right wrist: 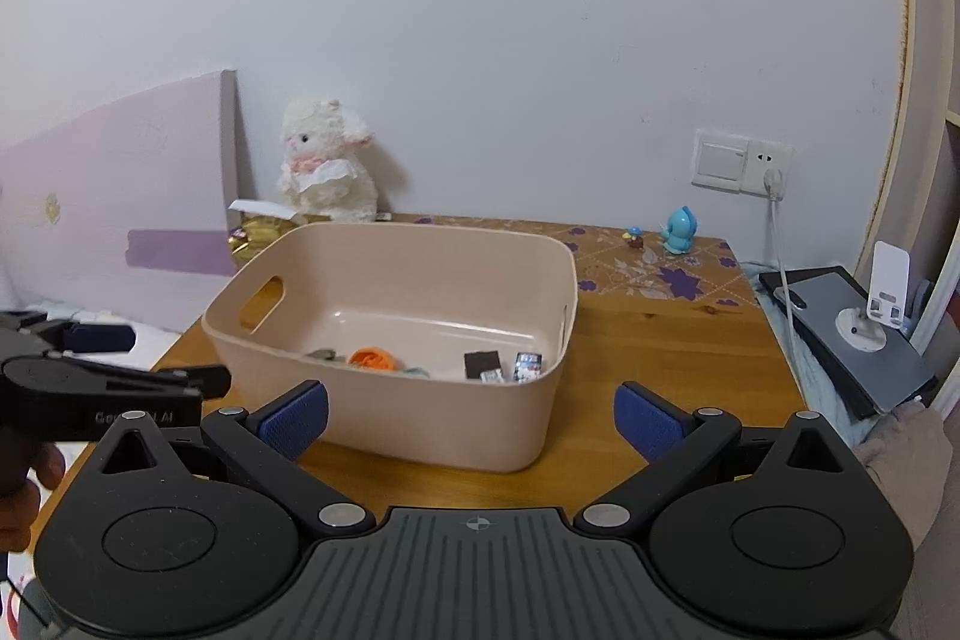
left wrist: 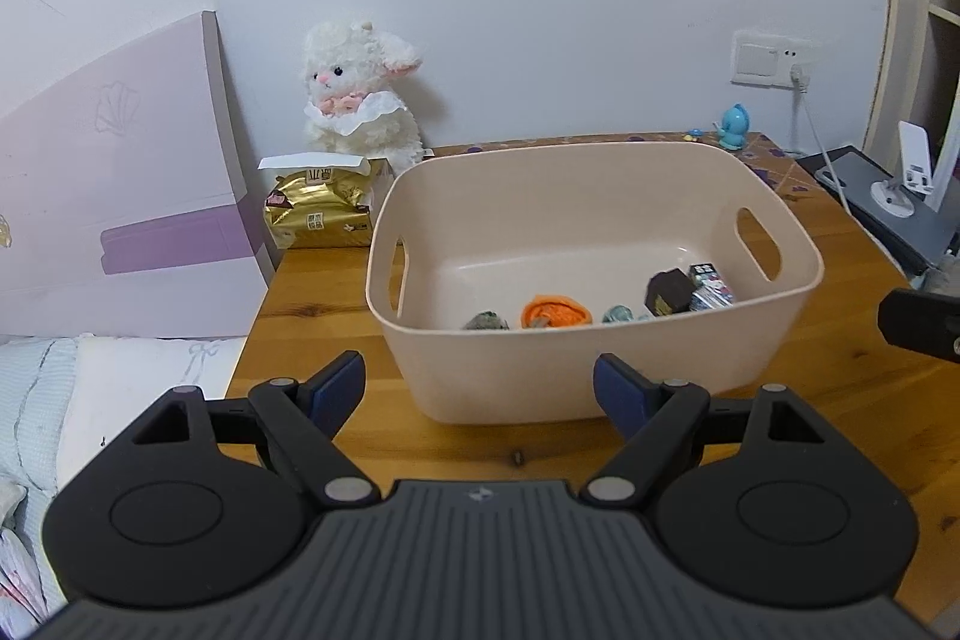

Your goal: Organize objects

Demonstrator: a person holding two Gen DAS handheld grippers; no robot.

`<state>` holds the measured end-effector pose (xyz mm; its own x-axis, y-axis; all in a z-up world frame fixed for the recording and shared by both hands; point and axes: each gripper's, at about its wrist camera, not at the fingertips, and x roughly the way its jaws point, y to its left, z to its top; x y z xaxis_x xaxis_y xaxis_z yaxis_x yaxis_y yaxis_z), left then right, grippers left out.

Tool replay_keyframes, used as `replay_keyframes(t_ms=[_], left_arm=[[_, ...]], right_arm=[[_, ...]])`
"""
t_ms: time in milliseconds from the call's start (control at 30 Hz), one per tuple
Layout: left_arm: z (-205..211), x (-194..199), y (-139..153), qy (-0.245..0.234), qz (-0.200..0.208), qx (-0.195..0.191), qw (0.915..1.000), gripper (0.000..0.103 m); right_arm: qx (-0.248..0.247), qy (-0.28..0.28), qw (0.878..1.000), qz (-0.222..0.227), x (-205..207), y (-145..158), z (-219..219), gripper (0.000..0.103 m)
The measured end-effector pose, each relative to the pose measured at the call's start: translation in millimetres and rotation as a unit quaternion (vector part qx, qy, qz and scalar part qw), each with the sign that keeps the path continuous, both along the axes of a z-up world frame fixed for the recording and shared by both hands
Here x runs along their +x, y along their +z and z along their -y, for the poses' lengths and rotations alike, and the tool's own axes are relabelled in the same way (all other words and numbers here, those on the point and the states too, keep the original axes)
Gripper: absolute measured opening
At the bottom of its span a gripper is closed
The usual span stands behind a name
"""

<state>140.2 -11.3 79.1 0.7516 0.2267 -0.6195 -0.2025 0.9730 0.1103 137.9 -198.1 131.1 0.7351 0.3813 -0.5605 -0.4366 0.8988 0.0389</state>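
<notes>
A beige plastic bin with handle slots stands on the wooden table; it also shows in the right wrist view. Inside lie an orange knitted item, a grey item, a teal item, a dark box and a small printed box. My left gripper is open and empty, just in front of the bin's near wall. My right gripper is open and empty, in front of the bin. The left gripper shows at that view's left.
A white plush lamb and a gold tissue pack stand at the table's back left. A blue figurine and a tiny figure stand at the back right. A lilac headboard and bed lie left; a phone stand right.
</notes>
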Motion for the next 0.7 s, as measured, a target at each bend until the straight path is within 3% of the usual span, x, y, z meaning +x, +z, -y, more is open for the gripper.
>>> replay_keyframes(t_ms=[367,700], left_arm=[[12,-49,12,-0.003,0.029,-0.004,0.9996,0.086],[22,-93,21,-0.003,0.046,-0.002,0.9989,0.090]], right_arm=[[-0.007,0.008,1.000,0.016,-46,4,13,0.103],[0.021,0.006,1.000,0.022,-82,8,23,0.103]])
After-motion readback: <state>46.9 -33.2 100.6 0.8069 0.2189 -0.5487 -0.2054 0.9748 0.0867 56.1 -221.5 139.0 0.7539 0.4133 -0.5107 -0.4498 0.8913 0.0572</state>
